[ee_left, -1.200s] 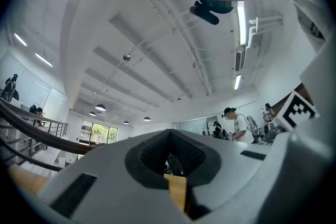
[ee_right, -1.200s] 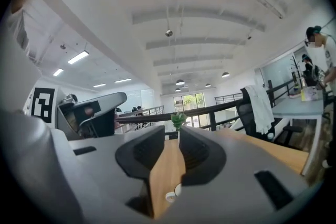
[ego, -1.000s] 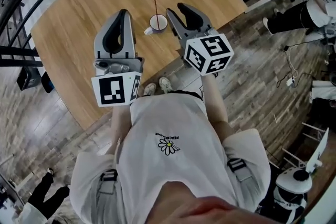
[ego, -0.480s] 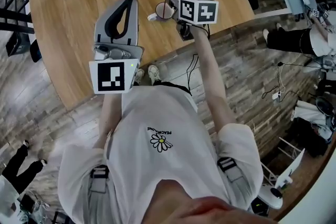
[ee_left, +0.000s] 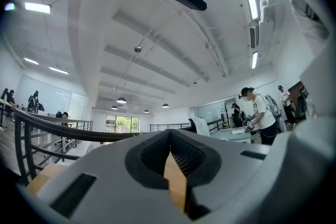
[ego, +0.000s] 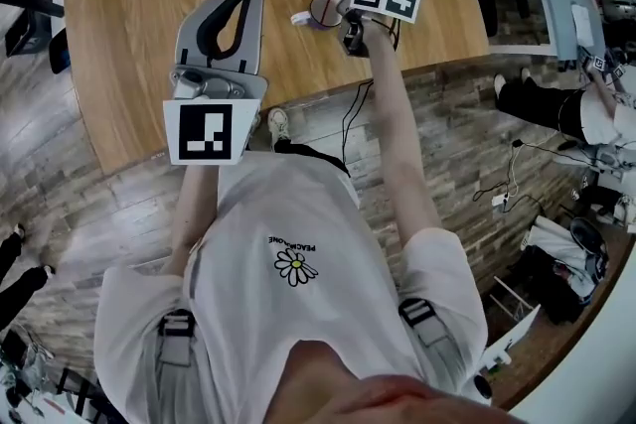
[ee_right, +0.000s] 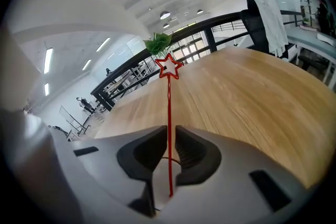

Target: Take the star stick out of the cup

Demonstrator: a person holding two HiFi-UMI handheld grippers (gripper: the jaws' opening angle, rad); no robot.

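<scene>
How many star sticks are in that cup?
1: a red star stick stands in the cup, its stem between the jaws of the right hand-held gripper. No other shows.

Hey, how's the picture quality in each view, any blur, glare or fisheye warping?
Head view: heavy fisheye, edges of the table bow. Left gripper view: ceiling lights blow out white, corners vignette dark. Right gripper view: star stick crisp, table beyond it streaky and soft.

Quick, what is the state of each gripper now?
Left gripper: claw closed, empty.
Right gripper: claw slightly open, star stick between, slit visible beside it.
</scene>
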